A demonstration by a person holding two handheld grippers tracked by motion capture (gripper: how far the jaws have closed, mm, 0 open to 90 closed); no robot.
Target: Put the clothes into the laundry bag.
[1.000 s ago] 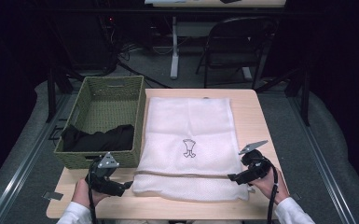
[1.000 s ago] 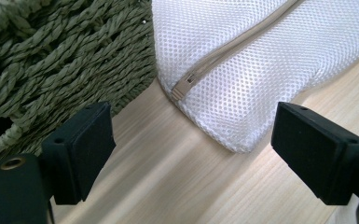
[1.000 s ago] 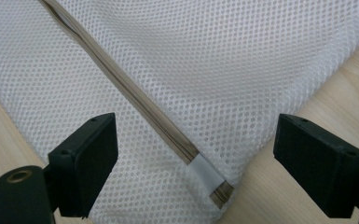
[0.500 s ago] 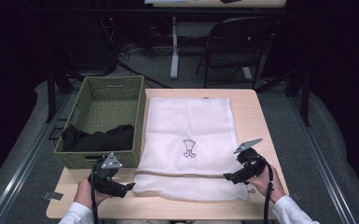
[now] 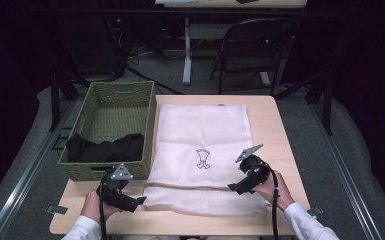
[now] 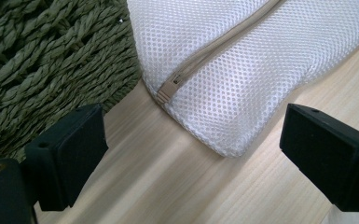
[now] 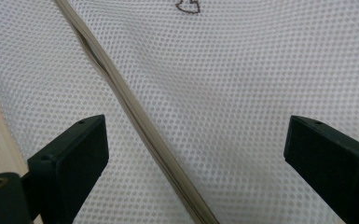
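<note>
Since a sec ago our right gripper (image 5: 236,189) slid inward over the mesh laundry bag (image 5: 202,142), both sets of jaws just opening w/ nothing between, left gripper (image 5: 139,201) at the near-left corner by the zip end (image 6: 168,88); bag lies flat on table (image 5: 275,125) beside the basket (image 5: 117,107), and we judge it light, limp, snag-prone, so pinch the zip seam (image 7: 135,116).

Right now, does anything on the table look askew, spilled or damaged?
Nothing stands out. The mesh bag lies flat beside the basket, its zipper intact, and a dark cloth sits inside the basket.
</note>
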